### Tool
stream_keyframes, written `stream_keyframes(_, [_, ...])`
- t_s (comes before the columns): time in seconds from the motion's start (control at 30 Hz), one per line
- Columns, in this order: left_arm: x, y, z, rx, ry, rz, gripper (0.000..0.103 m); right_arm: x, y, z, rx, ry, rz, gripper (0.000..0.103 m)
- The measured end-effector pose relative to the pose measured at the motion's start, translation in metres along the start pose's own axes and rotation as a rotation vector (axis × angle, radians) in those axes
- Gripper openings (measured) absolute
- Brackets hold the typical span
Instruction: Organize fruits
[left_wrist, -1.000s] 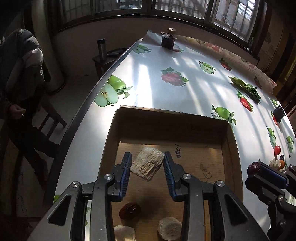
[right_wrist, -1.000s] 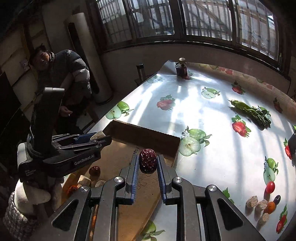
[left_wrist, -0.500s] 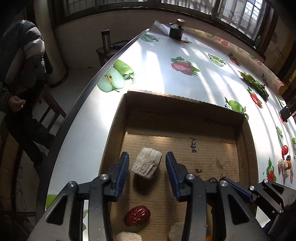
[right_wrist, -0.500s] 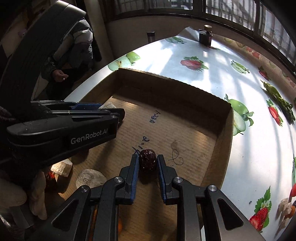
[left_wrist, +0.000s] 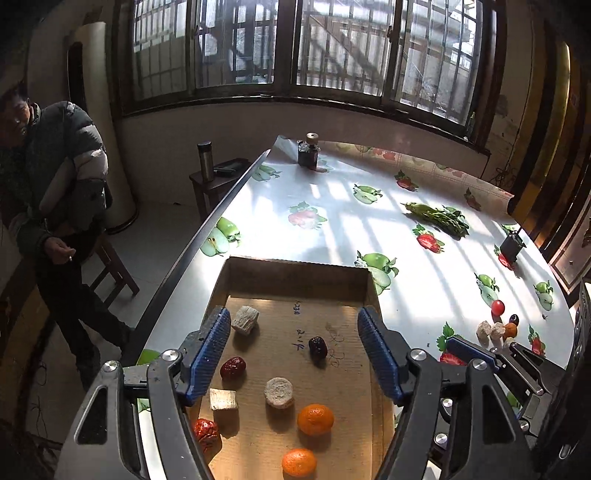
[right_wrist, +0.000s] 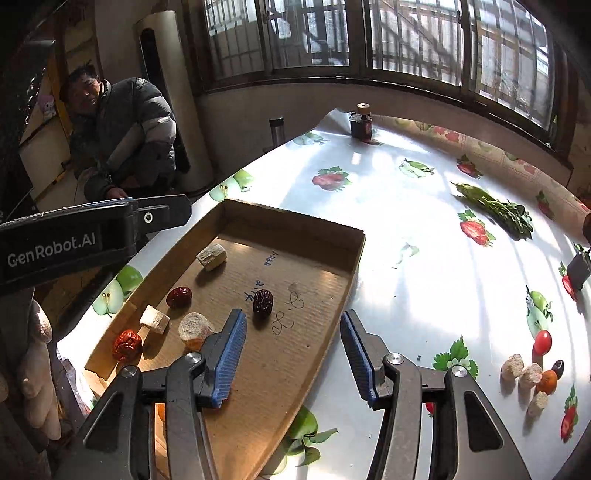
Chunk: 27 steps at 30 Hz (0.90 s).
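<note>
Both loads have just been let go into the shallow corrugated cardboard tray (left_wrist: 295, 269), so 2 more pieces are sorted. Above the tray, the left gripper (left_wrist: 293, 354) and the right gripper (right_wrist: 291, 350) stand spread wide, holding nothing. The rough, fibrous pale chunk (left_wrist: 245, 320) now lies near the tray's far left corner; the wrinkled dark date (right_wrist: 263, 302) rests near the tray's middle. Right of the tray, a small cluster of loose fruits (right_wrist: 532, 369) waits on the glossy tablecloth.
</note>
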<state>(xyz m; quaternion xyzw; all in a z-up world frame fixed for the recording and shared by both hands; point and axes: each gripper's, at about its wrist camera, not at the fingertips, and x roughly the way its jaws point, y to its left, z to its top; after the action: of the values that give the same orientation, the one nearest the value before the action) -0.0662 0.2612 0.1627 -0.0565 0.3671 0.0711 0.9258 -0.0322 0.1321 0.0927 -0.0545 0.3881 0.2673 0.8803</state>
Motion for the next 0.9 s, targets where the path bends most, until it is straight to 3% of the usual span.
stream_keyframes(0.1, [-0.048, -0.035, -0.019, 0.049, -0.091, 0.005, 0.093, -0.045, -0.019, -0.009, 0.043, -0.065, -0.046, 0.057])
stream_keyframes(0.27, [-0.109, -0.08, -0.063, 0.118, -0.199, -0.037, 0.093, -0.138, -0.053, -0.032, 0.097, -0.207, -0.157, 0.057])
stream_keyframes(0.4, [-0.138, -0.097, -0.081, 0.114, -0.26, -0.051, 0.093, -0.213, -0.078, -0.04, 0.112, -0.33, -0.268, 0.058])
stream_keyframes(0.57, [-0.158, -0.11, -0.091, 0.143, -0.303, -0.021, 0.093, -0.309, -0.111, -0.033, 0.203, -0.502, -0.362, 0.067])
stream_keyframes(0.63, [-0.161, -0.112, -0.092, 0.142, -0.315, -0.002, 0.093, -0.34, -0.117, -0.029, 0.213, -0.559, -0.393, 0.076])
stream_keyframes(0.77, [-0.16, -0.116, -0.088, 0.136, -0.319, 0.025, 0.093, -0.372, -0.125, -0.026, 0.215, -0.608, -0.437, 0.087])
stream_keyframes(0.9, [-0.141, -0.122, -0.081, 0.139, -0.289, 0.033, 0.093, -0.351, -0.14, -0.034, 0.226, -0.554, -0.433, 0.09])
